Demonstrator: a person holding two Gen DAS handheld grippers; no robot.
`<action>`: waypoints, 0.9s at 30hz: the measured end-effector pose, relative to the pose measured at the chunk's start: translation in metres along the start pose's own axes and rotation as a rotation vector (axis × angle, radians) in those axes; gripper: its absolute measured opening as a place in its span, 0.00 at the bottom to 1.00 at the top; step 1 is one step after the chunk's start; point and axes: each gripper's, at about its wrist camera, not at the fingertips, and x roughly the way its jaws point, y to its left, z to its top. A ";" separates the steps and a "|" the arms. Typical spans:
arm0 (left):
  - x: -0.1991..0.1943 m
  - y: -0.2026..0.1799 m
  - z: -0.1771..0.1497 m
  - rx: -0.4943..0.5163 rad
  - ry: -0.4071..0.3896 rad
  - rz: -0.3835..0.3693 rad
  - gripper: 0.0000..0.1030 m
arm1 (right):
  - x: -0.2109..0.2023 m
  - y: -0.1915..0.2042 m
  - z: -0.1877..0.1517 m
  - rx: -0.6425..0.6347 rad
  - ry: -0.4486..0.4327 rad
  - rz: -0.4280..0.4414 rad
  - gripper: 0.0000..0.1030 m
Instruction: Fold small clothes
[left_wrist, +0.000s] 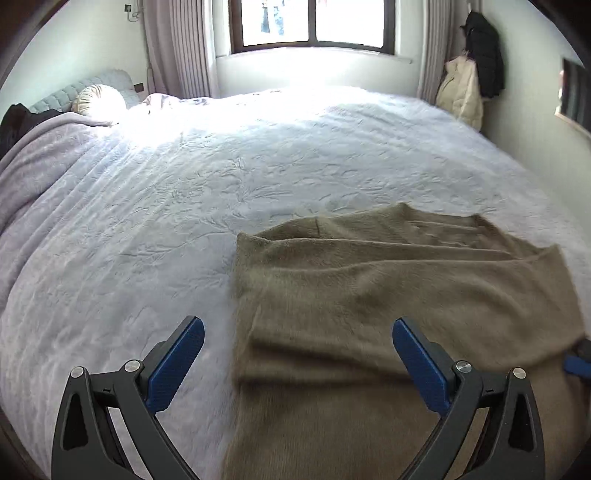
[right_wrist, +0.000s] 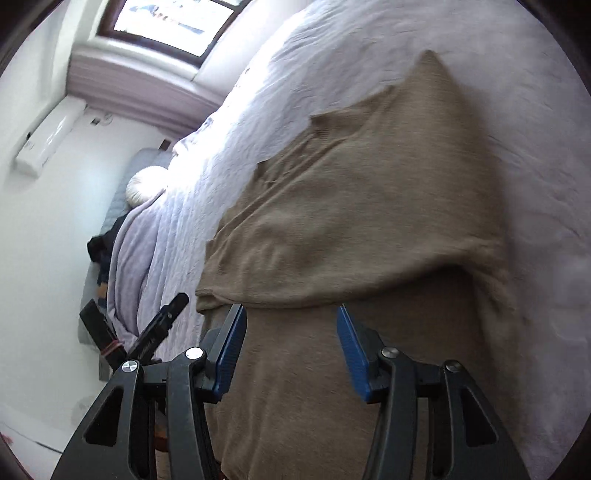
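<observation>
Fingers of both the left gripper (left_wrist: 298, 360) and right gripper (right_wrist: 291, 354) stand released, empty; the folded sweater (left_wrist: 388, 295) lies ahead between them, its long axis running away across the bed (left_wrist: 147, 206).

Premises: a home bedroom. A wide bed (left_wrist: 184, 192) with quilted cover fills the room. Window (left_wrist: 312, 22), curtains (left_wrist: 177, 48) and hung coats (left_wrist: 476, 74) confirm domestic use.
</observation>
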 end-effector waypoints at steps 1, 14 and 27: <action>0.013 -0.003 0.002 -0.001 0.027 0.021 0.99 | -0.004 -0.010 0.003 0.031 -0.020 -0.003 0.54; 0.041 0.008 -0.022 -0.047 0.142 -0.001 1.00 | -0.027 -0.064 0.018 0.159 -0.140 -0.019 0.07; -0.024 0.007 -0.031 0.067 0.102 -0.031 0.99 | -0.052 0.010 0.004 -0.158 -0.242 -0.120 0.13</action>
